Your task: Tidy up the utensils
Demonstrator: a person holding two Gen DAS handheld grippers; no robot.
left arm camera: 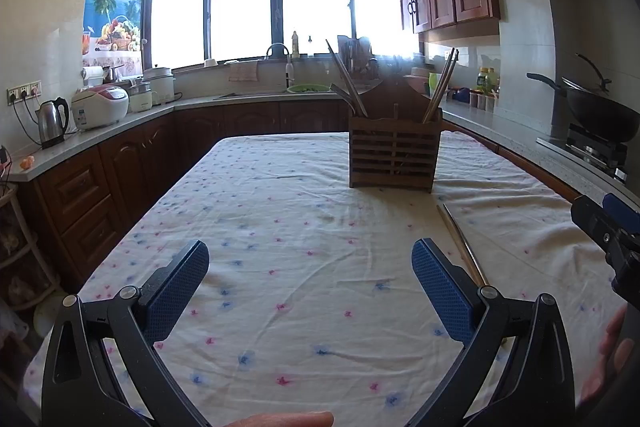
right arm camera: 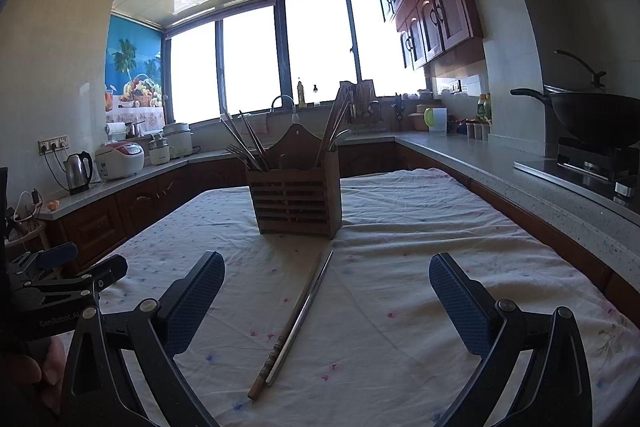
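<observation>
A slatted wooden utensil holder [left arm camera: 394, 155] [right arm camera: 296, 203] stands on the cloth-covered table, with chopsticks and metal utensils sticking up from it. A wooden chopstick [right arm camera: 286, 327] and a metal chopstick [right arm camera: 306, 311] lie side by side on the cloth in front of the holder; they show in the left wrist view [left arm camera: 464, 243] beside the right finger. My left gripper [left arm camera: 310, 259] is open and empty above the cloth. My right gripper [right arm camera: 326, 275] is open and empty, with the two chopsticks lying between its fingers.
The table wears a white floral cloth [left arm camera: 280, 211]. Counters run around it: kettle [left arm camera: 52, 121] and rice cooker [left arm camera: 100, 105] at left, sink [left arm camera: 280, 67] at back, wok on stove [right arm camera: 592, 119] at right. The other gripper shows at each view's edge.
</observation>
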